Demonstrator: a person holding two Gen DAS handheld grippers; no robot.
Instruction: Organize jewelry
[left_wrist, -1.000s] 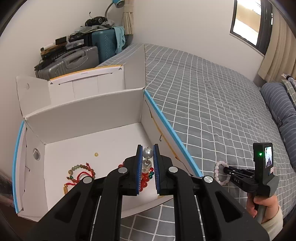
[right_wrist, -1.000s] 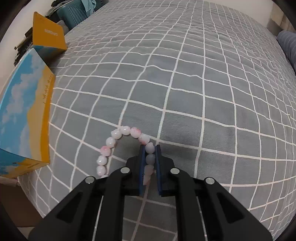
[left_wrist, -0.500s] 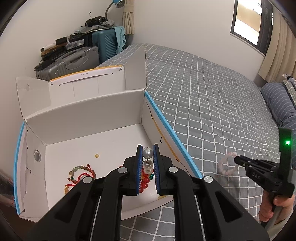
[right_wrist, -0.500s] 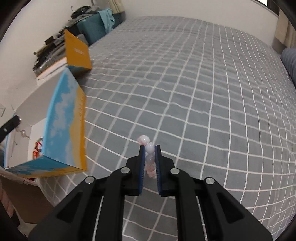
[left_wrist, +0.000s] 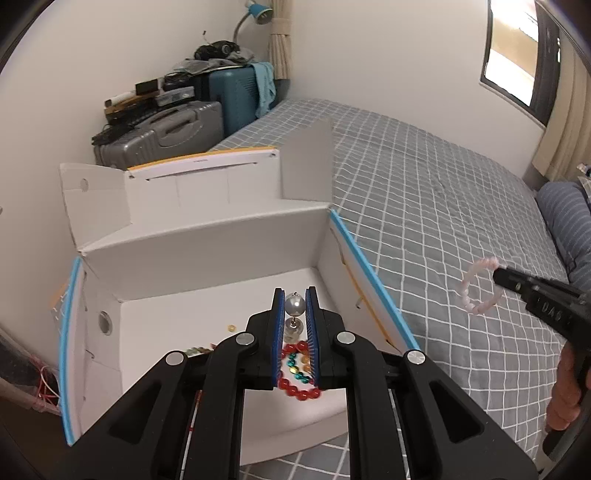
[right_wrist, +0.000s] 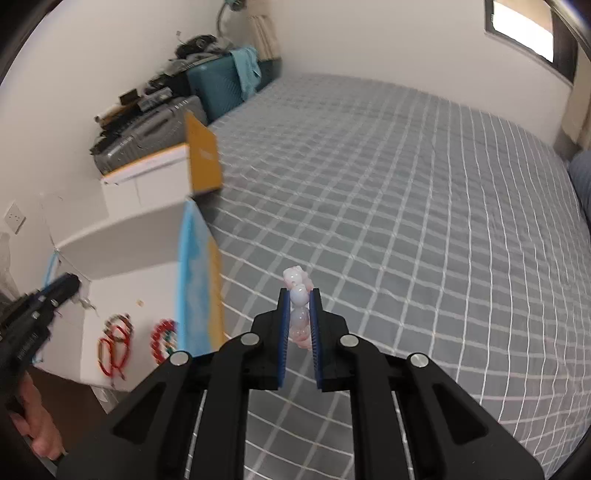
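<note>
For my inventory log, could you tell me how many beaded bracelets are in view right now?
3: a pink bracelet in the right gripper over the bed, a red bracelet and a red-corded one inside the white box. Others may be hidden.

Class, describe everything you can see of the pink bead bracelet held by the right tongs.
The pink bead bracelet is a closed ring of round, glossy pale-pink and whitish beads that look like polished stone or glass. The right tongs are shut on it, two beads pinched between the blue pads, others bunched past the tips. From the left wrist view it hangs as an open loop in the air above the grey checked bedspread, touching nothing else, to the right of the white box.
</note>
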